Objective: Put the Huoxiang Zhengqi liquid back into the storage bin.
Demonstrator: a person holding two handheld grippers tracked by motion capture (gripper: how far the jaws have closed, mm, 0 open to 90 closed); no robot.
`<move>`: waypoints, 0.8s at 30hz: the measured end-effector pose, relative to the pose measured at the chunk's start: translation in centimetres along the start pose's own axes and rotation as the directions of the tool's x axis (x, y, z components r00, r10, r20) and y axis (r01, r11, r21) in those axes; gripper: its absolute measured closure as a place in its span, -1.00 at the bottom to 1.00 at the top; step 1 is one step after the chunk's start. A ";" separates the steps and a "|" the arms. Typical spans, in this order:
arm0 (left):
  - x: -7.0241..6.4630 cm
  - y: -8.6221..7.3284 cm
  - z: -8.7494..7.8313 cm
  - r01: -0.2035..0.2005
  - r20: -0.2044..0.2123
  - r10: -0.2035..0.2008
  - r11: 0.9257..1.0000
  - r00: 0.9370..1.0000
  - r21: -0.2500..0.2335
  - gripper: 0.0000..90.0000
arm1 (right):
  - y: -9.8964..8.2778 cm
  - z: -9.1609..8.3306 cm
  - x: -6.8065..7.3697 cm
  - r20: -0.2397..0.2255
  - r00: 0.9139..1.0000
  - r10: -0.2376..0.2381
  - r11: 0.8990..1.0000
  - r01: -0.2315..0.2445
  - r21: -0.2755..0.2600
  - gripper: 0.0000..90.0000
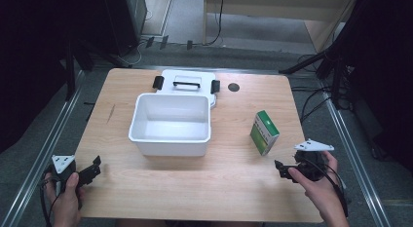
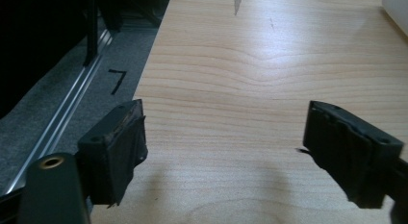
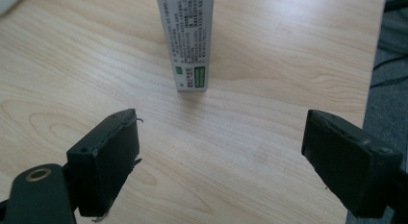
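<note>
Both grippers' jaws stand wide open, empty. The green-and-white carton [image 1: 264,132], upright on the table [image 1: 195,183] near the right gripper [image 1: 282,169], looks light and crushable. Best pinched gently across its narrow faces.

Open white bin [image 1: 170,123] mid-surface [image 1: 146,188], its lid [image 1: 187,81] touching behind; dark round hole [image 1: 234,87] right of lid.

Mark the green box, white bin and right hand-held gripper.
green box [image 1: 264,132]: high view, green front face.
white bin [image 1: 169,143]: high view, near outer wall.
right hand-held gripper [image 3: 219,156]: right gripper view, midway between open jaws.
</note>
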State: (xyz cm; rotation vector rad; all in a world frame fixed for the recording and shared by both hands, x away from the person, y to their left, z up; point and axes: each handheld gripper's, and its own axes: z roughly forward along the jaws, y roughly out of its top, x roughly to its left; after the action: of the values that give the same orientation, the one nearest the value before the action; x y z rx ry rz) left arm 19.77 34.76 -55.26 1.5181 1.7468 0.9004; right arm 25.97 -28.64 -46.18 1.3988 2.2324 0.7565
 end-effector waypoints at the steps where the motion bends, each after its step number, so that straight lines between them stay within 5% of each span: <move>1: 0.0 0.0 0.0 0.001 0.000 -0.001 1.000 1.000 0.001 -0.67 | 0.5 0.1 0.1 0.000 1.000 -0.006 1.000 0.006 0.026 -0.71; 7: 0.0 0.0 0.0 0.001 -0.004 -0.001 1.000 1.000 0.000 -0.72 | 2.8 0.7 0.3 -0.009 0.998 -0.054 0.986 0.055 0.157 -0.71; 13: 0.0 0.0 0.0 0.002 -0.001 -0.002 1.000 1.000 0.002 -0.77 | 5.5 1.2 0.9 -0.034 0.994 -0.104 0.949 0.109 0.295 -0.71; 18: 0.1 0.0 0.0 0.010 0.004 -0.010 1.000 1.000 -0.003 -0.79 | 6.8 1.5 1.1 -0.052 0.993 -0.103 0.934 0.115 0.339 -0.71; 19: 0.1 0.0 0.0 0.012 0.006 -0.012 1.000 1.000 -0.005 -0.81 | 7.4 1.8 1.1 -0.064 0.992 -0.109 0.922 0.125 0.367 -0.71; 24: 0.1 0.0 0.0 0.007 0.008 -0.007 1.000 1.000 -0.005 -0.86 | 8.8 2.2 1.0 -0.076 0.992 -0.102 0.899 0.124 0.419 -0.71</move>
State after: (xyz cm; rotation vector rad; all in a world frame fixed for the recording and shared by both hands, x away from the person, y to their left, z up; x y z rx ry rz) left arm 19.75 34.85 -55.23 1.5095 1.7415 0.8940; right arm 32.91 -24.12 -42.41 1.4264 2.6023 0.2754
